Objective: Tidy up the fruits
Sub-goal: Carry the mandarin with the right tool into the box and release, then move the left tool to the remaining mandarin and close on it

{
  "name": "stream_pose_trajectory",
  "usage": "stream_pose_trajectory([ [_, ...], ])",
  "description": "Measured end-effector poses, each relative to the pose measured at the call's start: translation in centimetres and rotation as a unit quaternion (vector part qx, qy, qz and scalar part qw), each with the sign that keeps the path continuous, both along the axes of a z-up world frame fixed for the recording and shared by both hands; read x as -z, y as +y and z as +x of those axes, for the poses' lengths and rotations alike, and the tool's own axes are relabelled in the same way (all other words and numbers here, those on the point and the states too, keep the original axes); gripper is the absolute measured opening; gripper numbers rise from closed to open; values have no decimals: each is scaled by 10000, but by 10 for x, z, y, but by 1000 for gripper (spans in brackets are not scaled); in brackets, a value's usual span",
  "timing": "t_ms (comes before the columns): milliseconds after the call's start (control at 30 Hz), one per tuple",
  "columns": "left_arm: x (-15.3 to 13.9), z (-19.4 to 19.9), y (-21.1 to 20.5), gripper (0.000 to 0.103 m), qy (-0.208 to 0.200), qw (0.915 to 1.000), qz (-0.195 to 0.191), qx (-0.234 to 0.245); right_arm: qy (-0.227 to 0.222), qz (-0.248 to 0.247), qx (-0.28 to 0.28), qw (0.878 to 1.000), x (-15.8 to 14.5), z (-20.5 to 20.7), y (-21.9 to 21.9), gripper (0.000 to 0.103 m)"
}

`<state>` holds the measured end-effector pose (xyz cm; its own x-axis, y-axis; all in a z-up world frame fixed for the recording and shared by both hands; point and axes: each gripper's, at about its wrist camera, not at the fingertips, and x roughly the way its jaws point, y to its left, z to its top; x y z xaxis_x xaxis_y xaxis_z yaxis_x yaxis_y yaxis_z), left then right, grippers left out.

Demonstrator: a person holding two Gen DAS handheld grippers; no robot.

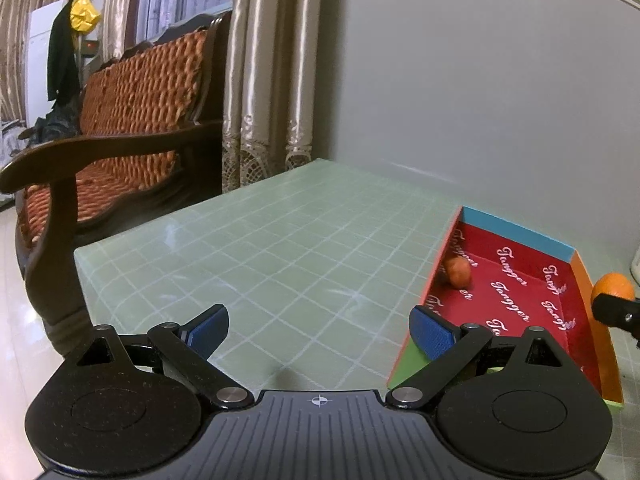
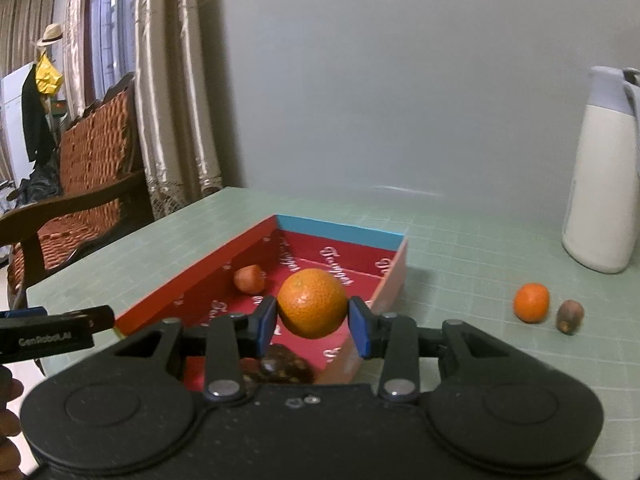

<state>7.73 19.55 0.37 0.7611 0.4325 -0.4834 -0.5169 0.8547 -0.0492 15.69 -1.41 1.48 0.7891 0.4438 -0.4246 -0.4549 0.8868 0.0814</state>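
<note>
Our right gripper (image 2: 312, 321) clamps an orange (image 2: 311, 303) above the red box (image 2: 390, 278). Our left gripper (image 1: 320, 330) is wide open, holding nothing, over the table (image 1: 256, 248).

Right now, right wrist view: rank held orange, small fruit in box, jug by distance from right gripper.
1. Held orange: clamped in the right gripper.
2. Small fruit: in the red box, front-left.
3. Jug: far right, near the wall.
</note>
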Motion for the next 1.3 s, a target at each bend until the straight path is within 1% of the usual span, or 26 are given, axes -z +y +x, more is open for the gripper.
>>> stream_pose_trajectory([
  [400, 1, -7, 14, 96, -49, 9998, -126, -140, 223, -275, -391, 9986, 11, -5, 45, 38],
  [633, 1, -6, 13, 96, -58, 9998, -114, -123, 255, -261, -443, 9984, 14, -8, 50, 41],
  [800, 1, -4, 9, 96, -58, 9999, -42, -92, 210, -46, -365, 9991, 10, -9, 37, 48],
  [867, 0, -3, 6, 96, -58, 10000, -30, -74, 174, 57, -285, 9994, 7, -10, 28, 62],
  [900, 0, -2, 5, 96, -53, 10000, -17, -65, 138, 106, -247, 9995, 5, -11, 24, 64],
  [1000, -1, 0, 0, 96, -49, 10000, 35, -30, 7, 162, -113, 9998, -1, -14, 10, 65],
  [1133, -2, 1, -7, 96, -62, 9999, 98, 22, -40, 211, 74, 9997, -3, -13, -6, 70],
  [1300, -3, 5, -20, 96, -77, 9997, 191, 111, -60, 187, 328, 9993, -1, -12, -23, 73],
])
